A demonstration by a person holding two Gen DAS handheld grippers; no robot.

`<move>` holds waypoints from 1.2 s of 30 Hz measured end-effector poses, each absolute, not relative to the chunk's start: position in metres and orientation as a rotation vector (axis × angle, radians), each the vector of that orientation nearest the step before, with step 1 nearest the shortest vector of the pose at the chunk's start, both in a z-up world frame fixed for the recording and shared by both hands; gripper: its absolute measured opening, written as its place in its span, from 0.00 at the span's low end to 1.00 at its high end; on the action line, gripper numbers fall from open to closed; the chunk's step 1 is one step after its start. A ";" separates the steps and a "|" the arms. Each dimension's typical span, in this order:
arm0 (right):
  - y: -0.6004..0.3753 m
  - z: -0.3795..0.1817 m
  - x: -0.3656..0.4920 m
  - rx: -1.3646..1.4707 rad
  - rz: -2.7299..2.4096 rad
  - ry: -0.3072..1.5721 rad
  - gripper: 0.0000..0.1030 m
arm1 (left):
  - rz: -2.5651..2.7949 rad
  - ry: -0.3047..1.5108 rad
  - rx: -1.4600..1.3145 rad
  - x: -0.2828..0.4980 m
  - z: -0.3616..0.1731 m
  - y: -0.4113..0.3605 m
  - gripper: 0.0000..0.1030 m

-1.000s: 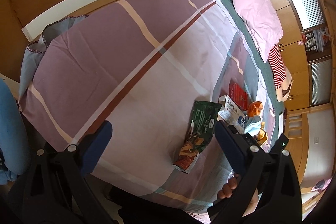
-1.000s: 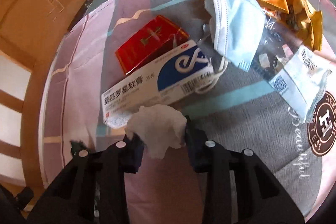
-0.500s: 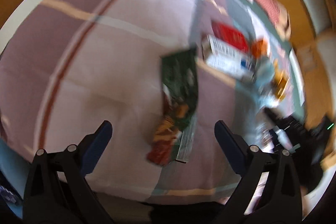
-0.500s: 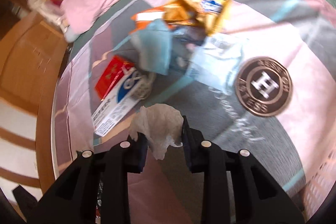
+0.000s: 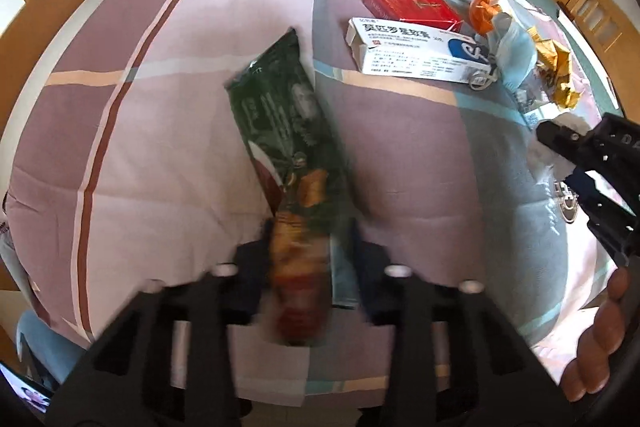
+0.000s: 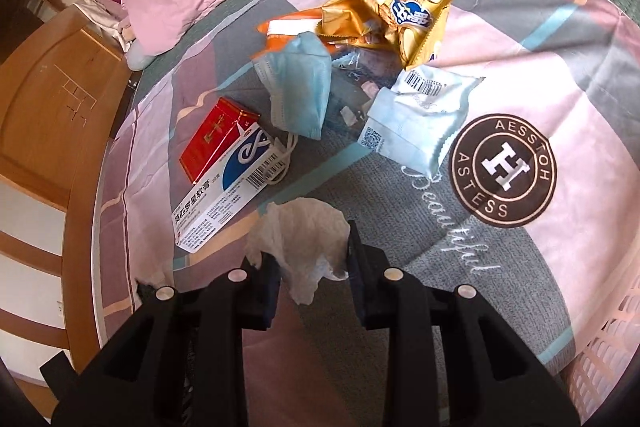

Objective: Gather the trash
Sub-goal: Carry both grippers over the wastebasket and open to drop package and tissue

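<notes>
1. On the bed [image 5: 168, 115], the left claw [image 5: 310, 251] pinches the near end of a green snack wrapper [image 5: 280, 123]; blur leaves contact uncertain.
2. Above the quilt, the right claw [image 6: 310, 259] pinches a crumpled tissue [image 6: 304, 239].
3. Risk: slick film may slip from the pads; loose tissue could tear free and drop.

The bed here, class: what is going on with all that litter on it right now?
A person with a gripper in each hand is clearing trash off the bedspread. The right gripper is shut on a crumpled white tissue. The left gripper brackets the near end of a dark green snack wrapper; blur hides whether it has clamped. A red box, ointment box, blue face mask and gold snack bag lie uncollected.
</notes>
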State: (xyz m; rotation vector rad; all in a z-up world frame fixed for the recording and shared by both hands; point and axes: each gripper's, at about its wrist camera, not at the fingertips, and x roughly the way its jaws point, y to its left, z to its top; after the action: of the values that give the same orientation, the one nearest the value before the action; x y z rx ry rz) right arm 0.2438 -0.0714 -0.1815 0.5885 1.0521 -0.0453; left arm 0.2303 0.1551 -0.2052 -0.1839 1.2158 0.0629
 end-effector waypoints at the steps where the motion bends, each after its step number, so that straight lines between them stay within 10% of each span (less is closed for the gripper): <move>1: -0.072 -0.182 0.243 0.590 -0.047 1.051 0.29 | 0.053 1.215 -0.196 0.229 -0.203 0.156 0.22; 19: -0.061 -0.164 0.240 0.531 -0.002 0.982 0.29 | 0.107 1.031 -0.155 0.209 -0.145 0.170 0.20; 36: -0.185 -0.034 0.103 0.381 -0.056 0.808 0.29 | -0.232 0.934 -0.265 0.195 -0.105 0.126 0.20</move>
State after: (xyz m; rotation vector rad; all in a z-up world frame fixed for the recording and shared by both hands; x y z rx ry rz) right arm 0.1029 -0.1854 -0.0343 0.3810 0.8080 -0.0560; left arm 0.1947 0.1258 -0.1049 -0.2650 0.9342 -0.2317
